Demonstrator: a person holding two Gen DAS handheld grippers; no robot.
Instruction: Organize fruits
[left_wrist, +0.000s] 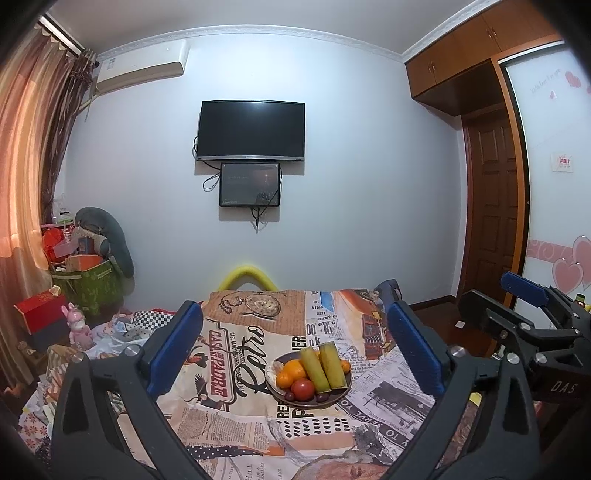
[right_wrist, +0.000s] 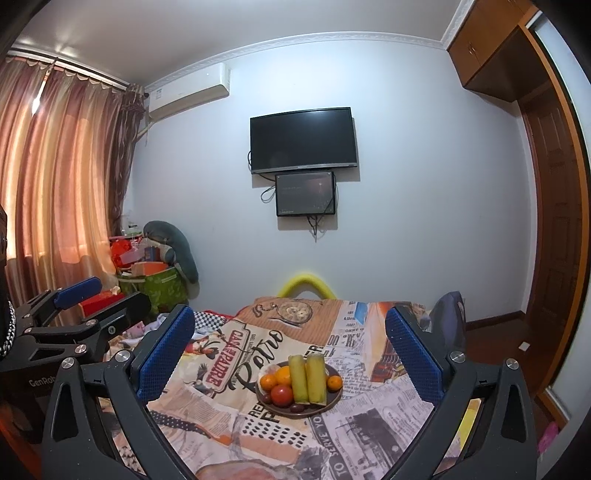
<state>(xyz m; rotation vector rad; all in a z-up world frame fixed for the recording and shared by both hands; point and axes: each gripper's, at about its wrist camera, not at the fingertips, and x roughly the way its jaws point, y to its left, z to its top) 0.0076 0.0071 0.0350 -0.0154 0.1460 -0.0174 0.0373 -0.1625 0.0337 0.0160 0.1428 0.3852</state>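
Note:
A dark round plate (left_wrist: 334, 399) (right_wrist: 334, 400) sits on the table's printed cloth. It holds two green-yellow sugarcane-like sticks (left_wrist: 325, 365) (right_wrist: 307, 376), several oranges (left_wrist: 291, 371) (right_wrist: 282, 374), a red tomato (left_wrist: 303, 389) (right_wrist: 281, 395) and dark grapes (left_wrist: 322, 397) (right_wrist: 296, 407). My left gripper (left_wrist: 295, 354) is open and empty, held above and before the plate. My right gripper (right_wrist: 291, 354) is open and empty too, at a like distance. Each gripper shows at the side of the other's view, the right one (left_wrist: 532, 314) and the left one (right_wrist: 92, 306).
The table is covered with a newspaper-print cloth (left_wrist: 236, 369) (right_wrist: 369, 424). A yellow chair back (left_wrist: 246, 277) (right_wrist: 306, 284) stands at its far edge. Boxes and bags (left_wrist: 85, 273) are piled at the left by the curtains. A wooden door (left_wrist: 495, 206) is at the right.

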